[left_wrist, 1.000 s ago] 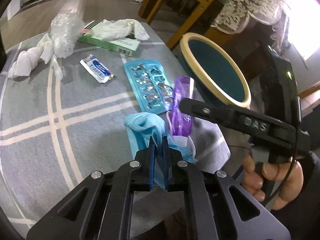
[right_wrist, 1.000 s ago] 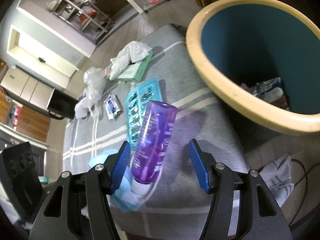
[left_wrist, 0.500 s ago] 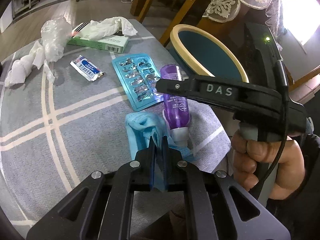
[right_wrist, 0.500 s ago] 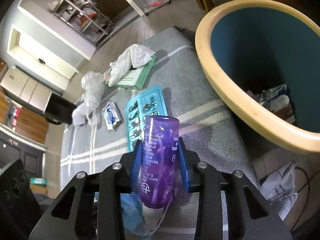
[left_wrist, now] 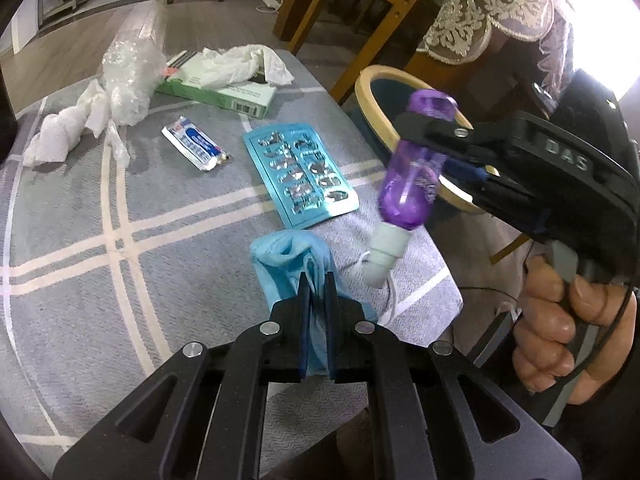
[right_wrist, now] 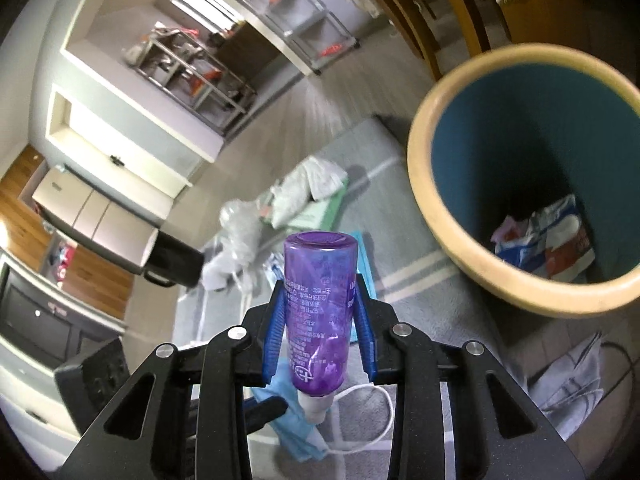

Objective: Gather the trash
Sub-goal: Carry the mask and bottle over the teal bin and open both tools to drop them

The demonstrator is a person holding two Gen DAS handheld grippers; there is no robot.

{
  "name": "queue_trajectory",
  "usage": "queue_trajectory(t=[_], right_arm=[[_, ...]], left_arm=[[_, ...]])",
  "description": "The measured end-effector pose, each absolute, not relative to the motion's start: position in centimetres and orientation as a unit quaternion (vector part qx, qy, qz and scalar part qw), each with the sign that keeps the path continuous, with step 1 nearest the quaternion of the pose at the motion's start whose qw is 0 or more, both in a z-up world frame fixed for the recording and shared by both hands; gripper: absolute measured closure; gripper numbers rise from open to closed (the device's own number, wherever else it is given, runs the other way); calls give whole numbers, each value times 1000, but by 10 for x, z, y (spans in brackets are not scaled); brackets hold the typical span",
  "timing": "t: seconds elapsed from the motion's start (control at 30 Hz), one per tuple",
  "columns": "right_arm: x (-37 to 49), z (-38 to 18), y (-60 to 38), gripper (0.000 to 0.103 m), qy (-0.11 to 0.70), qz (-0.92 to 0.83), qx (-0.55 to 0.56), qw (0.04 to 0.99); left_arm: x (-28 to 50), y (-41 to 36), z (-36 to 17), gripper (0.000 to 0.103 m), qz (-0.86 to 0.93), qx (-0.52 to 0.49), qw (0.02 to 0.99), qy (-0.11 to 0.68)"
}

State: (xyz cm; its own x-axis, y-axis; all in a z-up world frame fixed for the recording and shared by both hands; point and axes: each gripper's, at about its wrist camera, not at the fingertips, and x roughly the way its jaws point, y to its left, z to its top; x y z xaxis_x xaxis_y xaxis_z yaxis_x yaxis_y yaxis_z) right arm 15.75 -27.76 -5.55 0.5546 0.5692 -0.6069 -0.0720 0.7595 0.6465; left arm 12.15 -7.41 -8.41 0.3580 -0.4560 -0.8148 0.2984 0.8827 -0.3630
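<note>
Purple bottle point(right_wrist: 318, 312) being pinched by right gripper point(right_wrist: 320, 330), long axis tilted, white cap end pointing downward, blue mask point(left_wrist: 294, 264) being clamped by left gripper point(left_wrist: 316, 292) on the desk point(left_wrist: 120, 216)

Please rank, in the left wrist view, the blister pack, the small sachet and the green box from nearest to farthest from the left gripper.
From the left gripper:
1. Blister pack, just ahead, slightly right.
2. Small sachet, farther ahead, to the left.
3. Green box, at the table's far edge, under a white tissue.

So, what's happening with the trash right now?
Right gripper shut on purple bottle, lifted near bin. Left gripper pinching blue face mask. Path looks clear.
</note>
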Motion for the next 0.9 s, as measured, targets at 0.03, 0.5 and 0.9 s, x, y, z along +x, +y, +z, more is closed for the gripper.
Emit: queue_trajectory(t=[0.03, 0.5, 0.9], right_arm=[[157, -51, -278, 69, 426, 191, 286, 837], [140, -22, -312, 69, 373, 152, 284, 870], [133, -13, -350, 69, 334, 101, 308, 885]], left_arm=[[122, -73, -82, 97, -229, -78, 822, 515], [136, -72, -29, 97, -233, -74, 850, 467], [161, -126, 2, 97, -270, -60, 854, 441]])
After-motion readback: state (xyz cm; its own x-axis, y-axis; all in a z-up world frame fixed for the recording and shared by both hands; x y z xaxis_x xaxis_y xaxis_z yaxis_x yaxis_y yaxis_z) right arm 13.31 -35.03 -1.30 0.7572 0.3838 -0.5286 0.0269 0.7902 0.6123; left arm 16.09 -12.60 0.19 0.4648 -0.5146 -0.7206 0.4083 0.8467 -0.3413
